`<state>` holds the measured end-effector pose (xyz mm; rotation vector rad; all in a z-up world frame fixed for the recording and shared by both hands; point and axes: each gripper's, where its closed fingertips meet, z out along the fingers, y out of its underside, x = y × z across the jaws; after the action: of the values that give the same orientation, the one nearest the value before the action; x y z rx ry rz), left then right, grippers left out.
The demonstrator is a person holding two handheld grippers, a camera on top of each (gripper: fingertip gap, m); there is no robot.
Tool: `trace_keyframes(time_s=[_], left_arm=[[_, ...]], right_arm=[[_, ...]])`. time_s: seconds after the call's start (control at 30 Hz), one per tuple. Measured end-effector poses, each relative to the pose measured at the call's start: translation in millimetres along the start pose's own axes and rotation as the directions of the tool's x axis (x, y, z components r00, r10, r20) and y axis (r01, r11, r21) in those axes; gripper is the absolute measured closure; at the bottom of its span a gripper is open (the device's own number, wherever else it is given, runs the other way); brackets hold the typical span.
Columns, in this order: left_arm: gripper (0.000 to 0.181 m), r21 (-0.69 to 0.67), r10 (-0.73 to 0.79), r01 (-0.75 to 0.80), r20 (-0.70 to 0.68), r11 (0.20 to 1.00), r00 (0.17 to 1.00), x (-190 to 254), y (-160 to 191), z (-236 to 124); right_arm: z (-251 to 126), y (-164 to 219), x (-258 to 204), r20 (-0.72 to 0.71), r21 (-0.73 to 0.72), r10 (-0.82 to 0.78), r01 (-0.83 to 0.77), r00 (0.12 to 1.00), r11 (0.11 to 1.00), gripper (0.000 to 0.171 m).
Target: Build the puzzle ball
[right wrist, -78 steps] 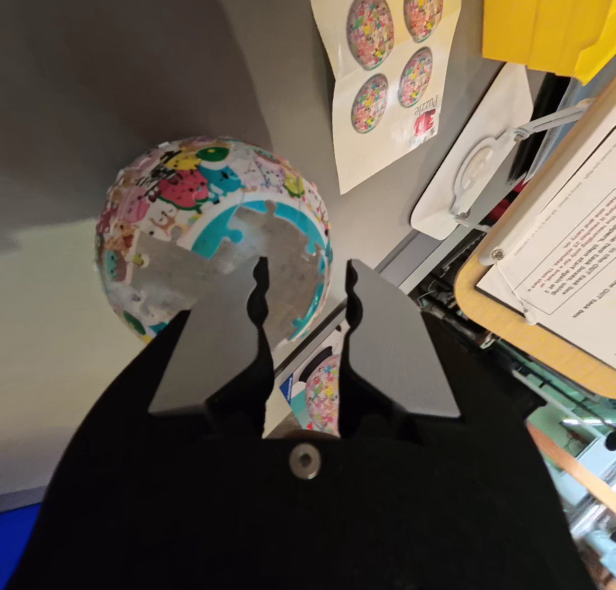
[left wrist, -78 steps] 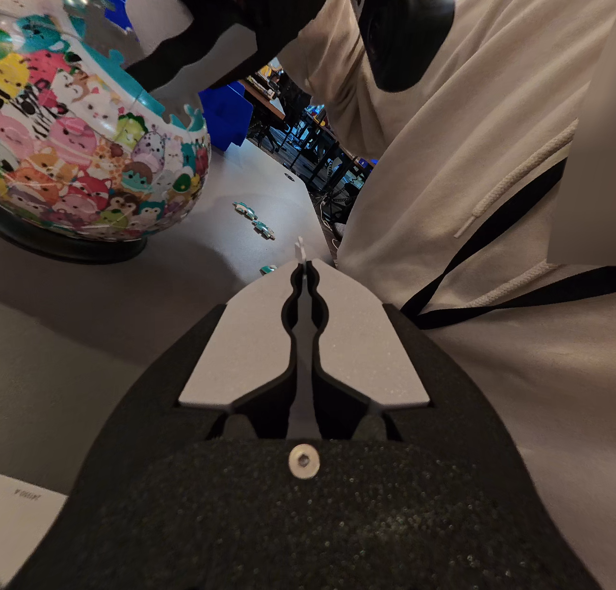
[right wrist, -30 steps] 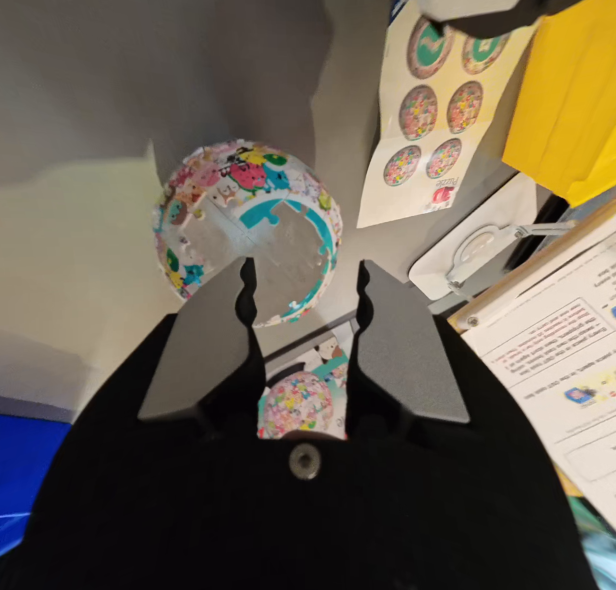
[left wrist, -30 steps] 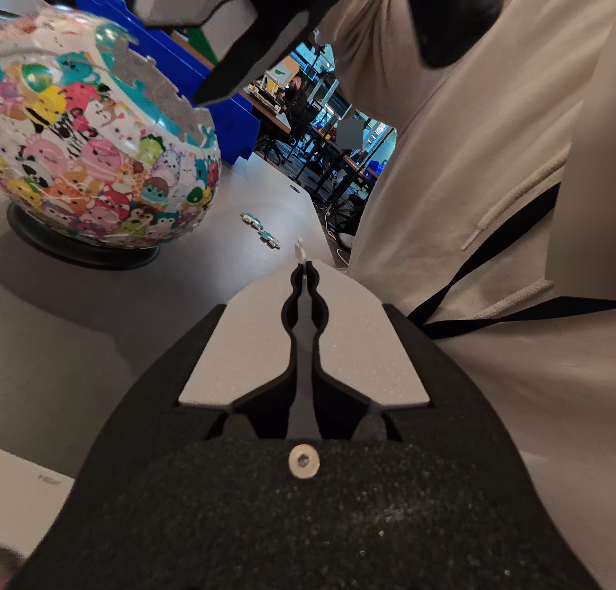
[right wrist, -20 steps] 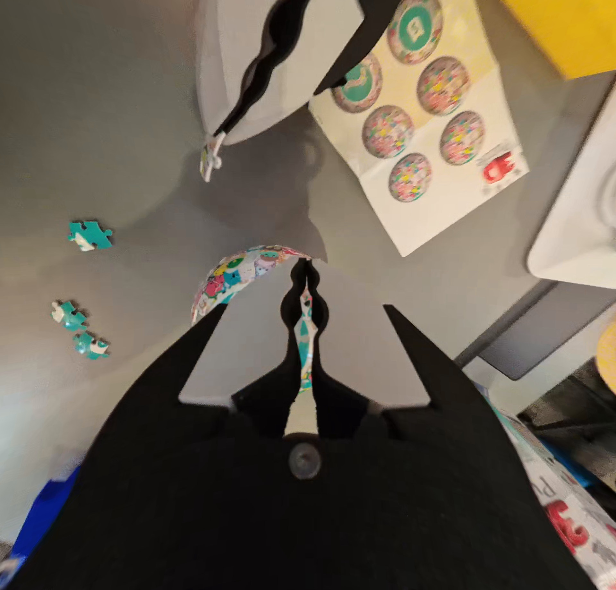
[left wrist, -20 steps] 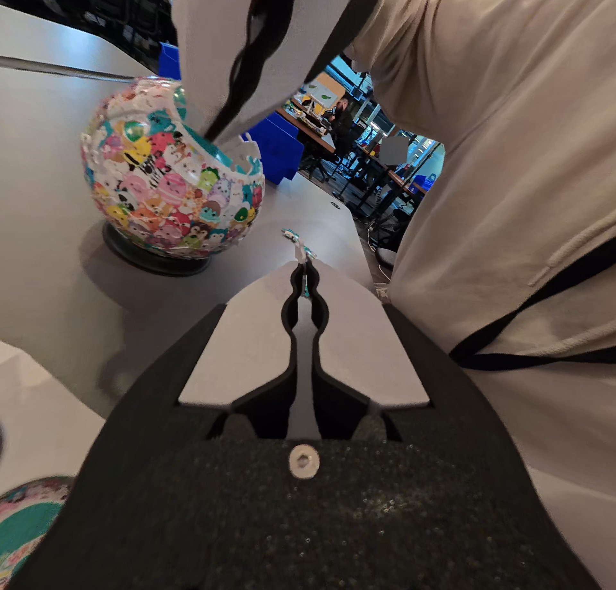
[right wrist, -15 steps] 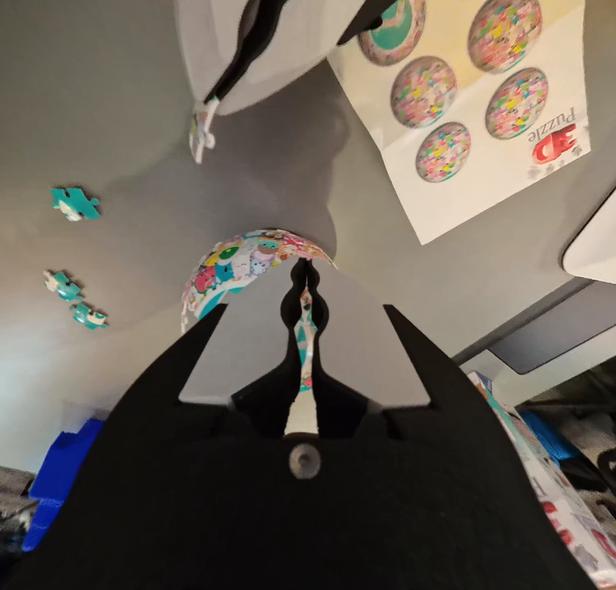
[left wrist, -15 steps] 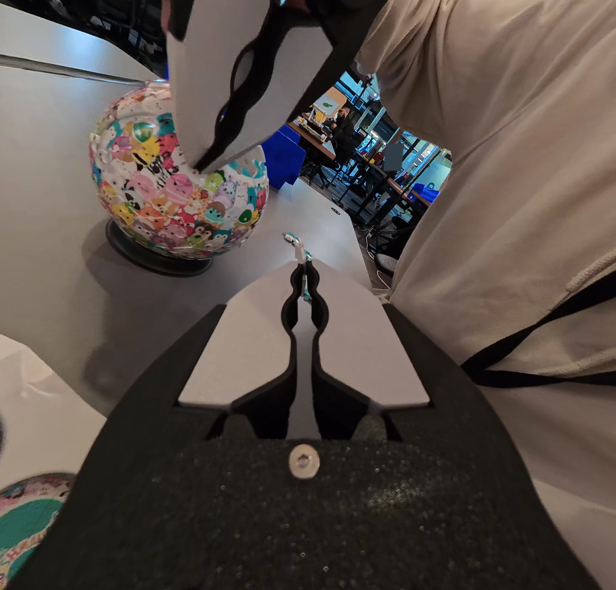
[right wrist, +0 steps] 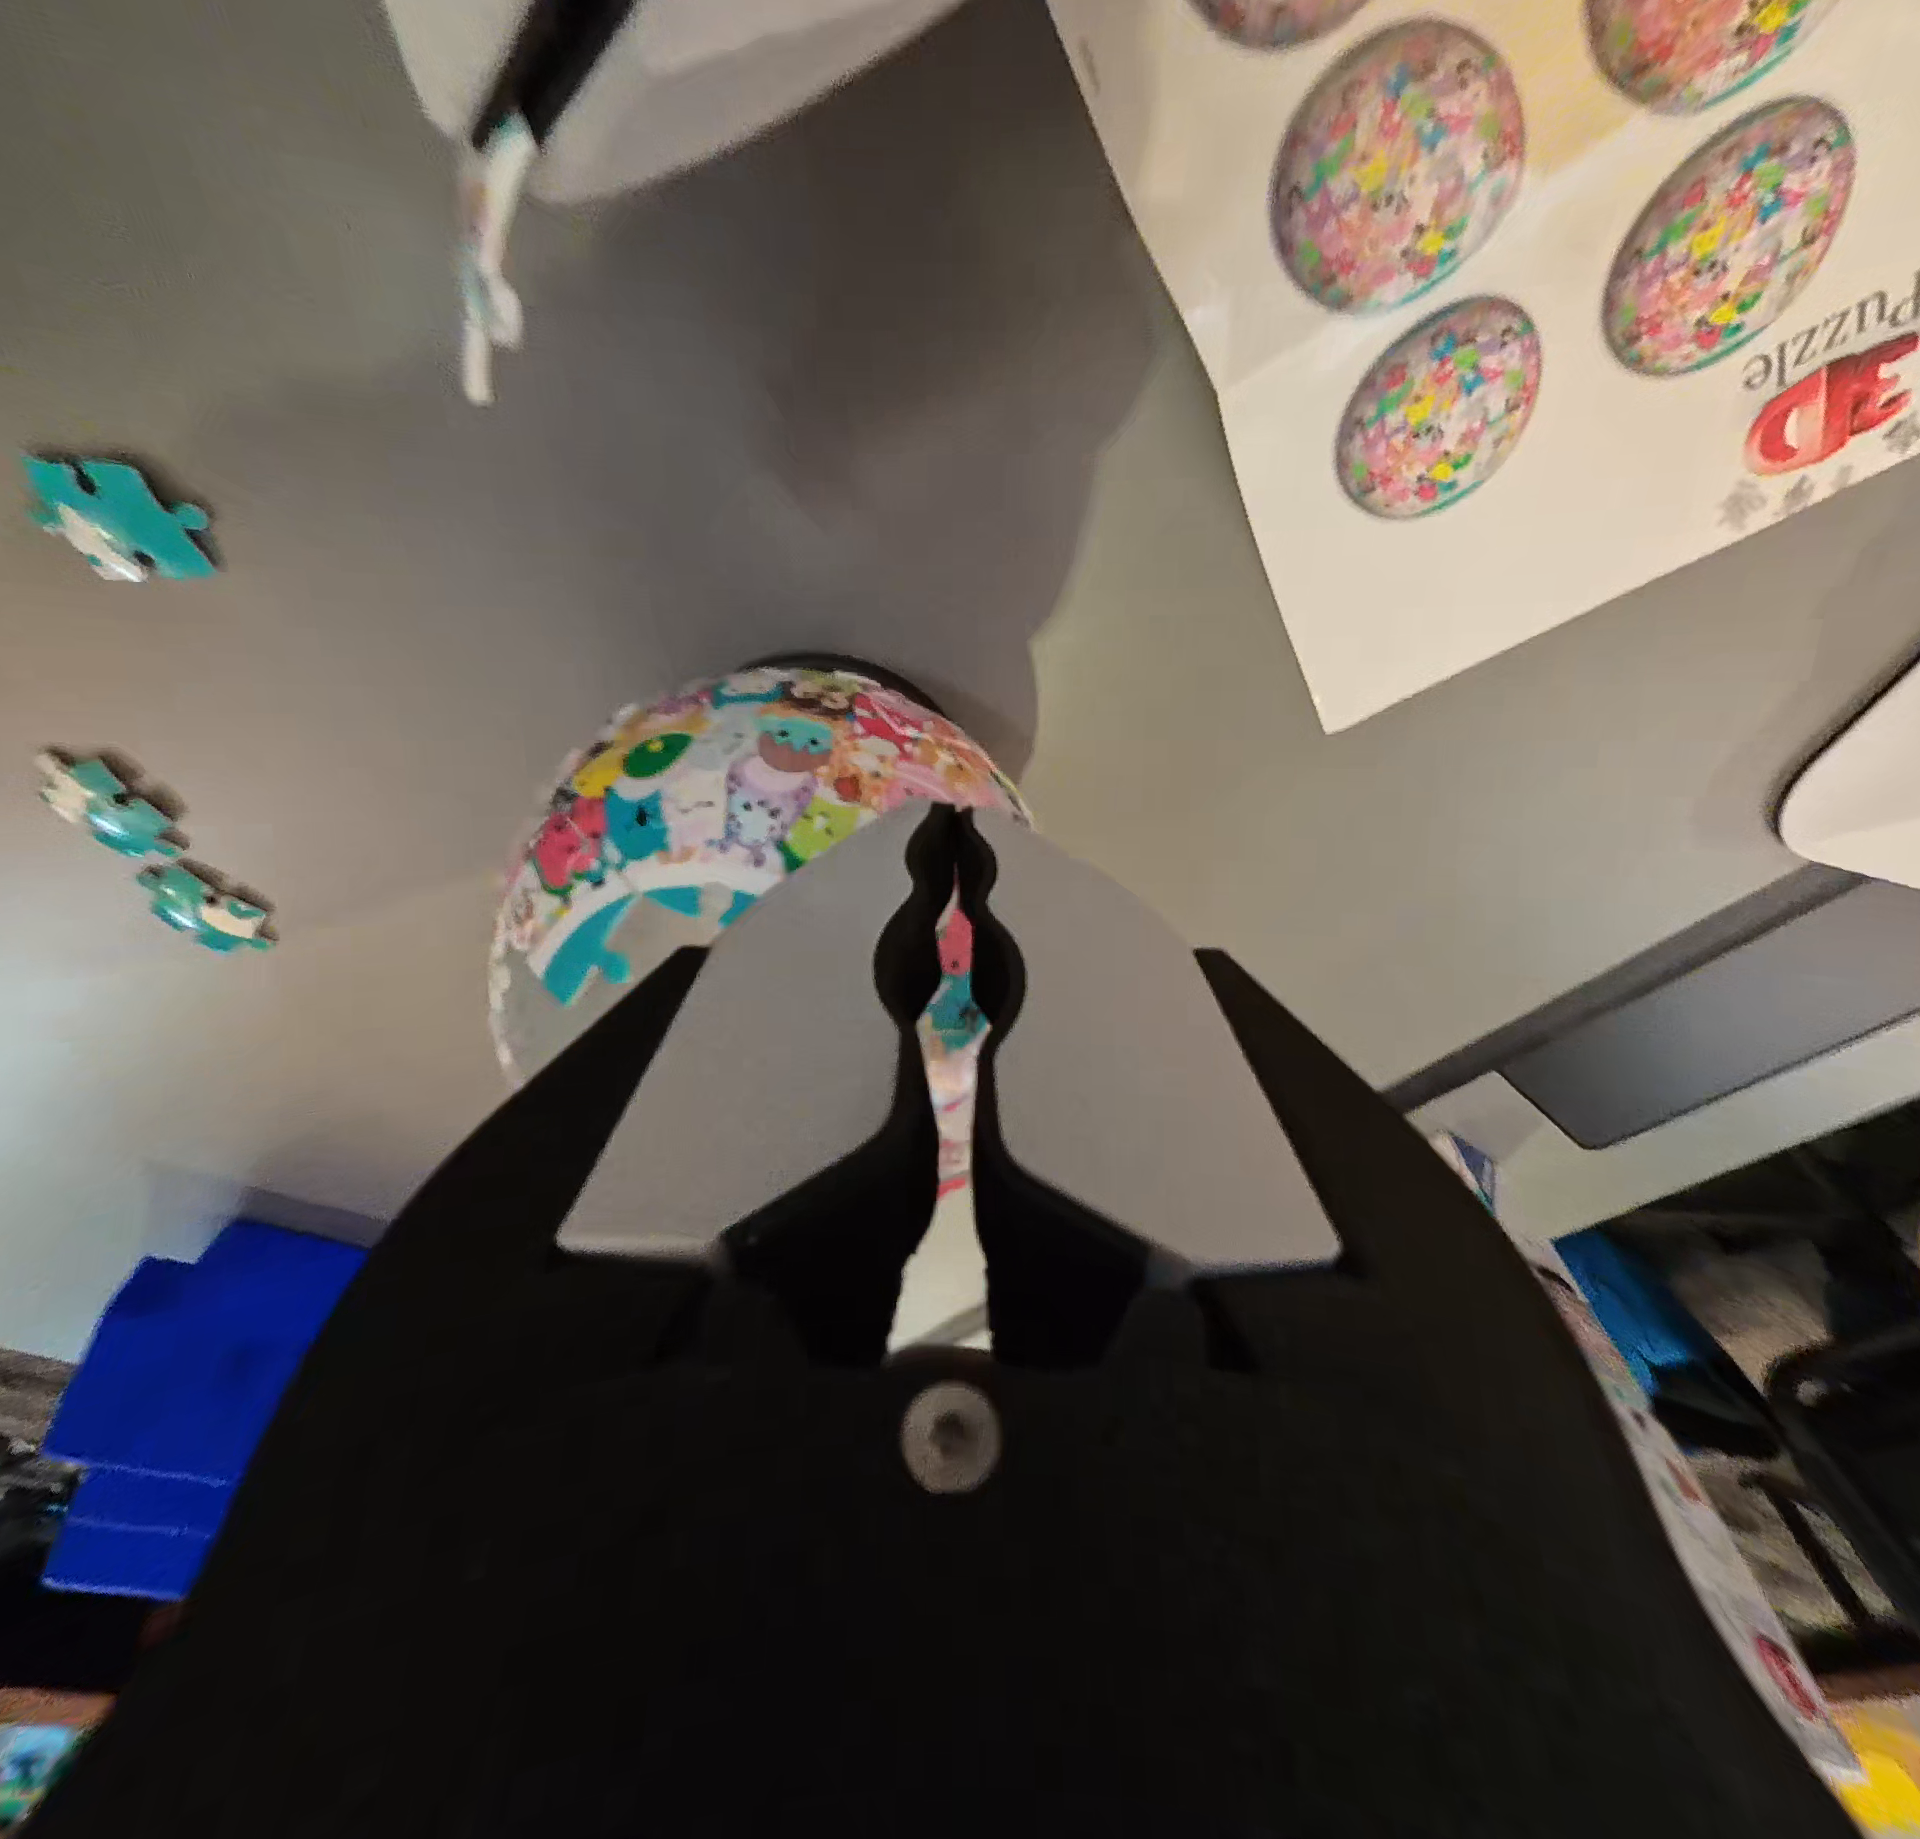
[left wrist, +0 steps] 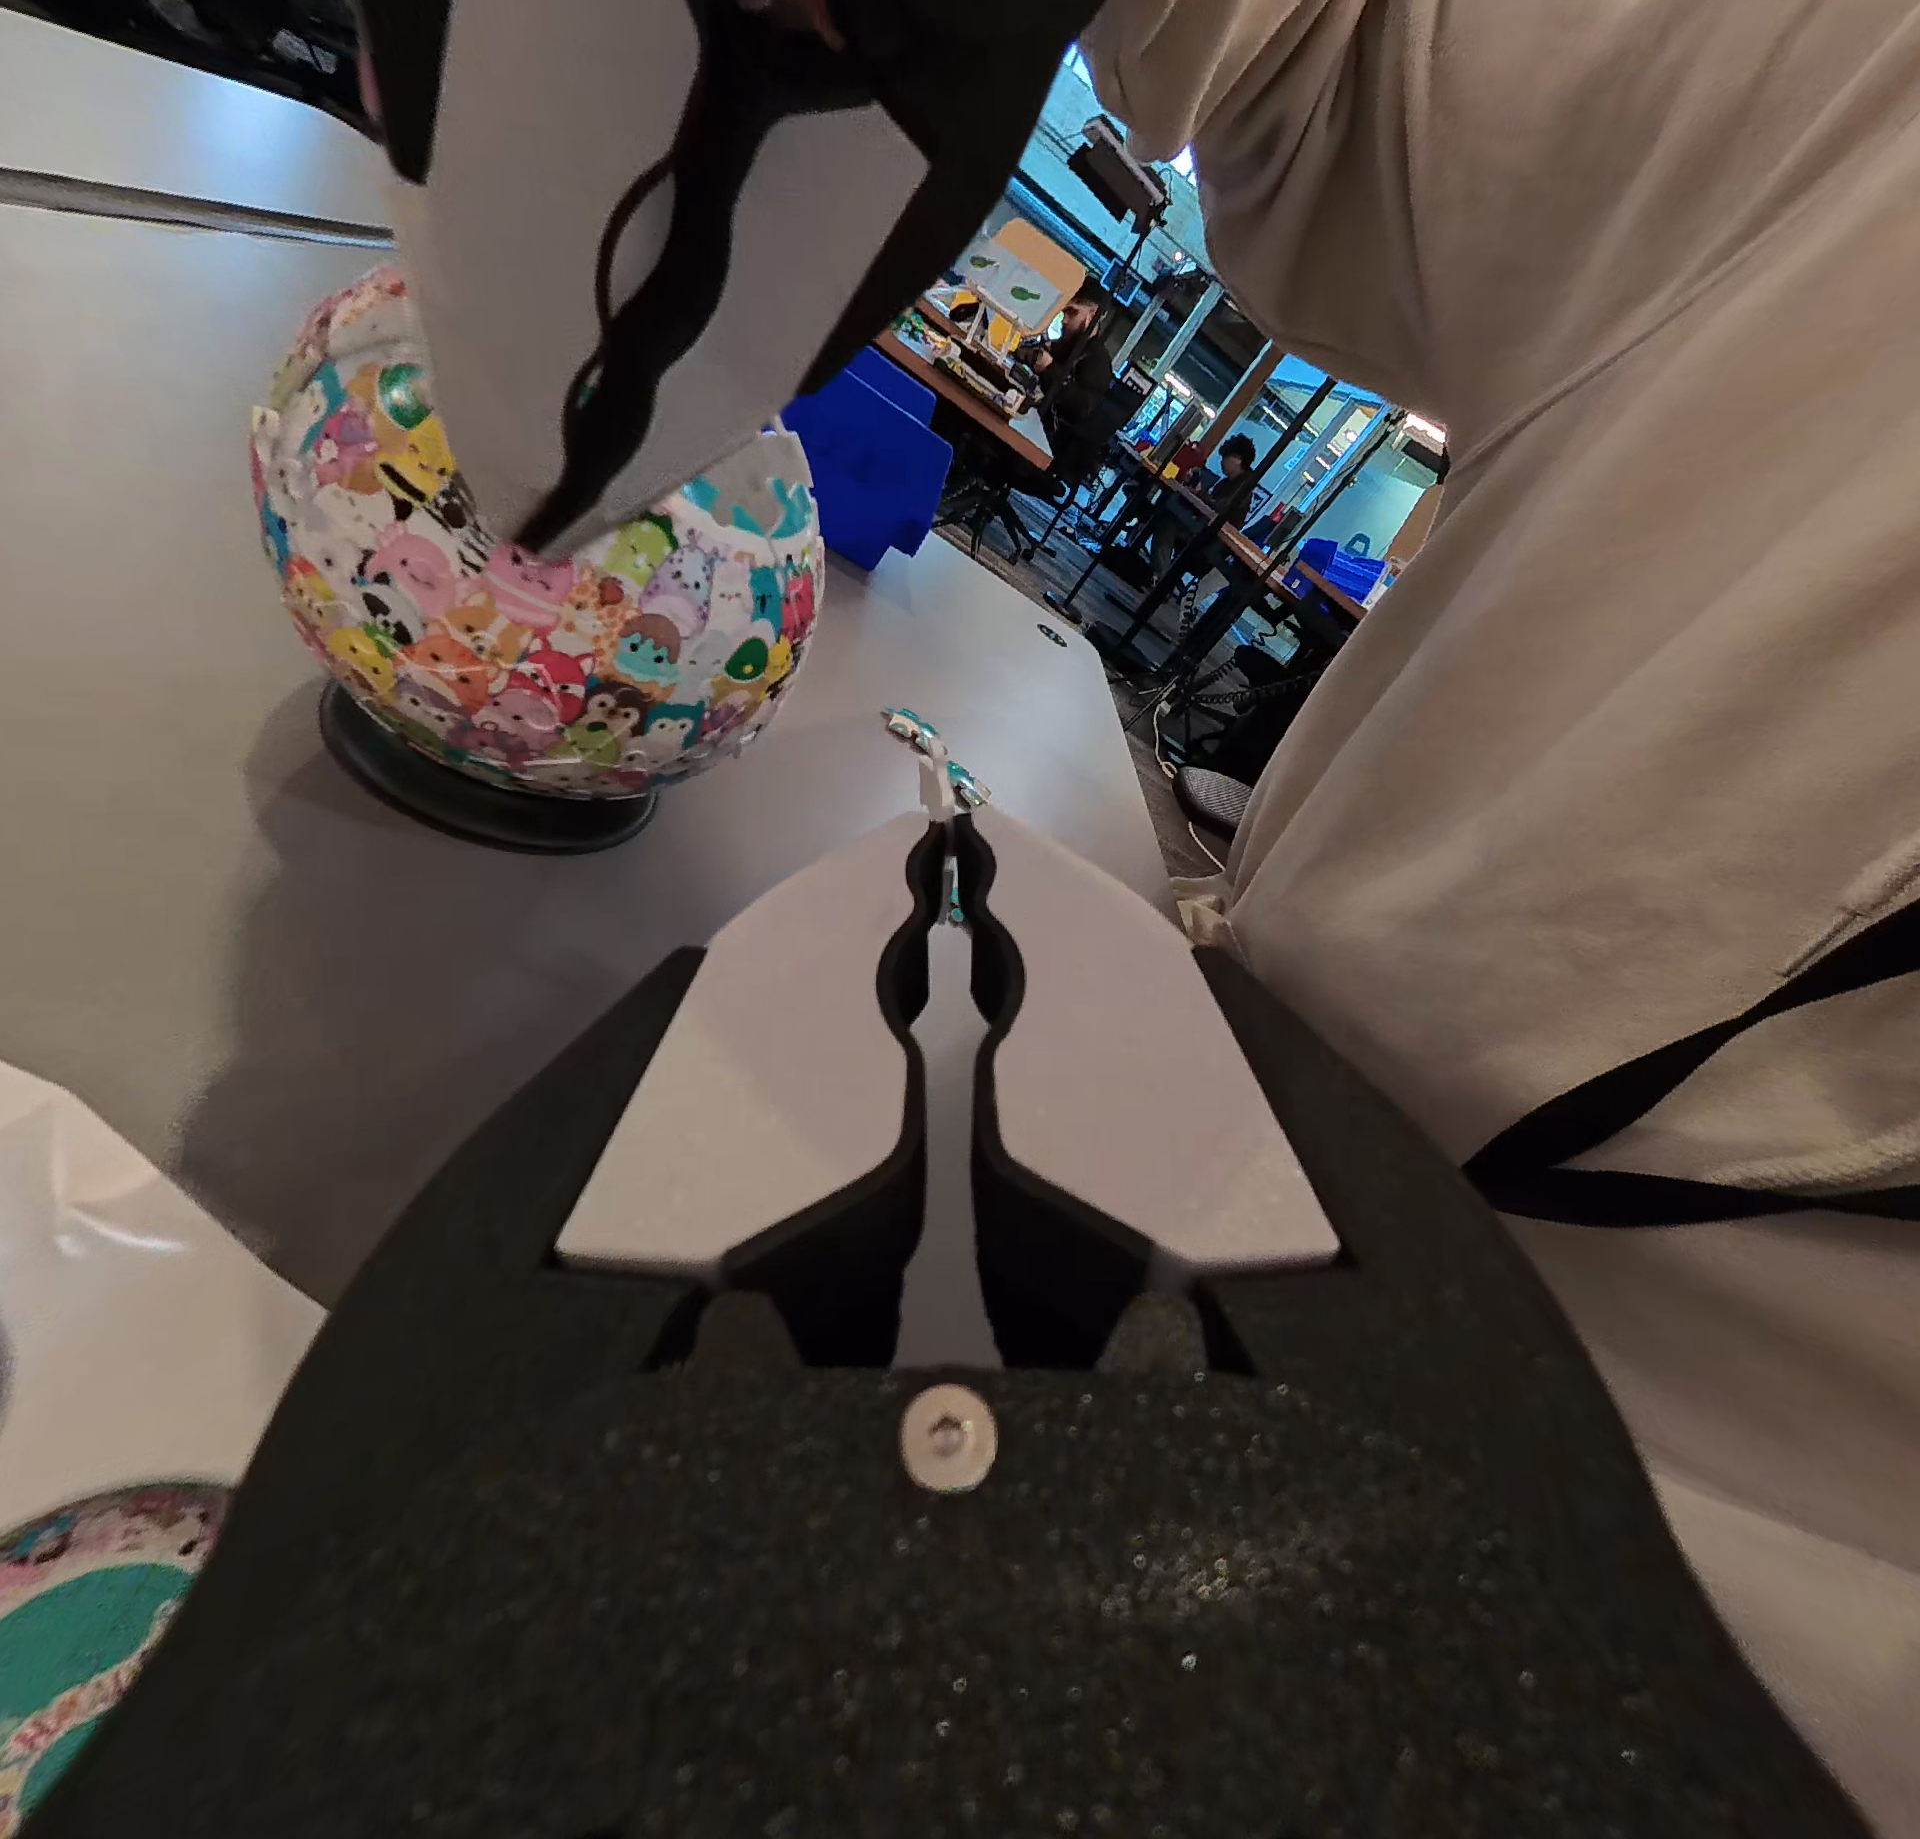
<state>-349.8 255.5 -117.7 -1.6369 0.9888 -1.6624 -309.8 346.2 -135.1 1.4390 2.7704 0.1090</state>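
The colourful puzzle ball (left wrist: 540, 636) stands on a black ring stand (left wrist: 488, 802) on the grey table, with a jagged opening in its top. My left gripper (left wrist: 948, 833) is shut on a small white and teal puzzle piece (left wrist: 938, 792), held edge-on in the air to the right of the ball. In the right wrist view this piece (right wrist: 483, 262) hangs from the left gripper (right wrist: 499, 127) above the table. My right gripper (right wrist: 951, 839) is shut, its tips against the ball (right wrist: 748, 792); in the left wrist view it (left wrist: 530, 537) reaches down over the ball.
Three loose teal pieces (right wrist: 120, 516) (right wrist: 109, 802) (right wrist: 208, 906) lie on the table. A printed sheet with ball pictures (right wrist: 1507, 283) lies beside the ball. A blue bin (left wrist: 862, 459) stands behind it. A person's beige sleeve (left wrist: 1558, 542) fills the right. Tip to tip, the grippers are about 10 cm apart.
My right gripper has shut and come down from above the ball's opening onto its side. My left gripper, still holding the piece, has drawn back from the ball.
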Motion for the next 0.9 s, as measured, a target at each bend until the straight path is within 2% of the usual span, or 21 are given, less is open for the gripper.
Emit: trace_keyframes(time_s=[0.07, 0.2, 0.33, 0.43, 0.57, 0.7, 0.8, 0.9], left_arm=[[0.180, -0.003, 0.000, 0.000, -0.002, 1.000, 1.000, 0.2, 0.5, 0.5], [0.180, -0.009, -0.002, 0.002, -0.003, 1.000, 1.000, -0.2, 1.9, 1.6], [0.180, -0.016, -0.002, 0.002, -0.001, 1.000, 1.000, -0.9, 3.3, 2.7], [0.180, -0.016, 0.000, 0.000, 0.000, 1.000, 1.000, -0.9, 3.2, 2.7], [0.180, -0.017, -0.002, 0.002, 0.000, 1.000, 1.000, -1.2, 3.5, 2.8], [0.180, -0.020, -0.001, 0.001, 0.000, 1.000, 1.000, -1.1, 4.1, 3.3], [0.180, -0.020, 0.000, 0.000, 0.002, 1.000, 1.000, -1.4, 4.0, 3.0], [0.180, -0.019, 0.001, -0.001, 0.001, 1.000, 1.000, -1.2, 3.8, 3.0]], right_arm=[[-2.4, -6.5, -2.5, 0.028, 0.046, 0.038, -0.040, 0.999, 0.998, 0.171], [0.7, 3.4, -0.2, -0.007, -0.004, 0.004, -0.004, 1.000, 1.000, 0.171], [-4.5, -5.7, 0.5, 0.011, 0.064, 0.047, -0.047, 0.999, 0.997, 0.171], [2.2, 6.4, 3.2, -0.023, -0.004, 0.016, -0.016, 1.000, 1.000, 0.171], [-0.4, -2.4, 1.3, 0.010, 0.061, 0.061, -0.061, 0.998, 0.996, 0.171], [3.5, 5.9, 0.2, -0.001, 0.004, 0.019, -0.019, 1.000, 1.000, 0.171], [-3.1, -3.5, 4.8, 0.000, 0.076, 0.069, -0.069, 0.998, 0.995, 0.171], [2.2, 8.0, 1.5, 0.016, 0.023, 0.068, -0.068, 0.998, 0.997, 0.171]])
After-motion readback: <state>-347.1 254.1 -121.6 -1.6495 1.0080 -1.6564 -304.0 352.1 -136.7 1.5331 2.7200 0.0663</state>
